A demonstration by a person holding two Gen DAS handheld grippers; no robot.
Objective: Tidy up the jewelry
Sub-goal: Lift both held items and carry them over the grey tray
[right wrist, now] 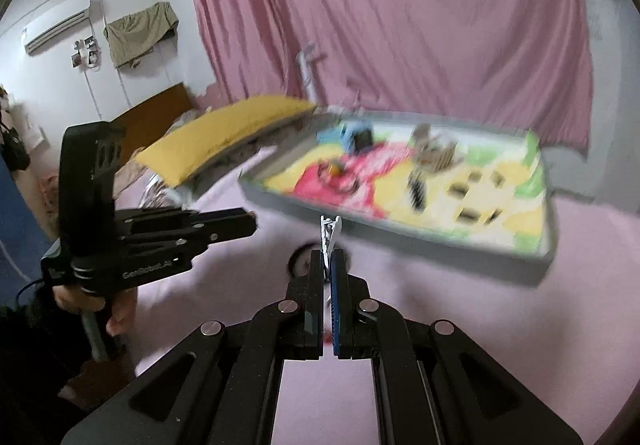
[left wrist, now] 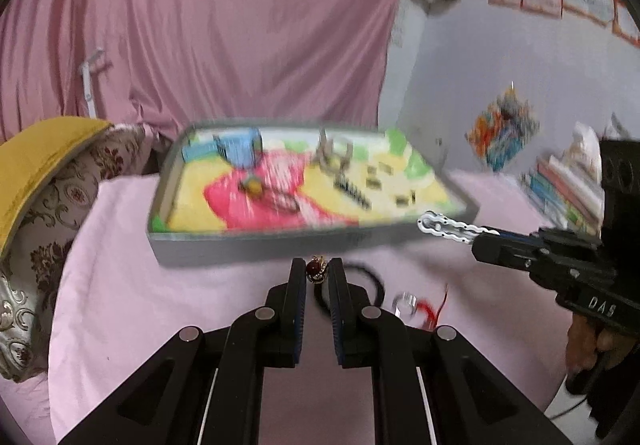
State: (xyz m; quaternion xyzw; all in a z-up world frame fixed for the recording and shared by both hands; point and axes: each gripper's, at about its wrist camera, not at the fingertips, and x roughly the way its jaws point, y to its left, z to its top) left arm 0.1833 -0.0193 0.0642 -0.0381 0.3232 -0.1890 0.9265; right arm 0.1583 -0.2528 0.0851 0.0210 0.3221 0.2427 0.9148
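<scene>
My left gripper [left wrist: 317, 269] is shut on a gold ring with a dark red stone [left wrist: 316, 269], held above the pink bedsheet just in front of a grey tray [left wrist: 248, 241]. My right gripper [right wrist: 329, 260] is shut on a white hair clip [right wrist: 329, 232], which also shows in the left wrist view [left wrist: 448, 227] near the tray's front right corner. The tray [right wrist: 400, 233] has a colourful lining and holds several blurred jewelry pieces. A black hair tie [left wrist: 376, 281] and a clear piece with red thread [left wrist: 416, 305] lie on the sheet.
A yellow cushion [left wrist: 36, 161] and patterned pillow [left wrist: 48, 229] lie left of the tray. A pink curtain [left wrist: 220, 25] hangs behind. Books [left wrist: 560, 181] are stacked at the right. The left gripper's body [right wrist: 152, 233] is at the left in the right wrist view.
</scene>
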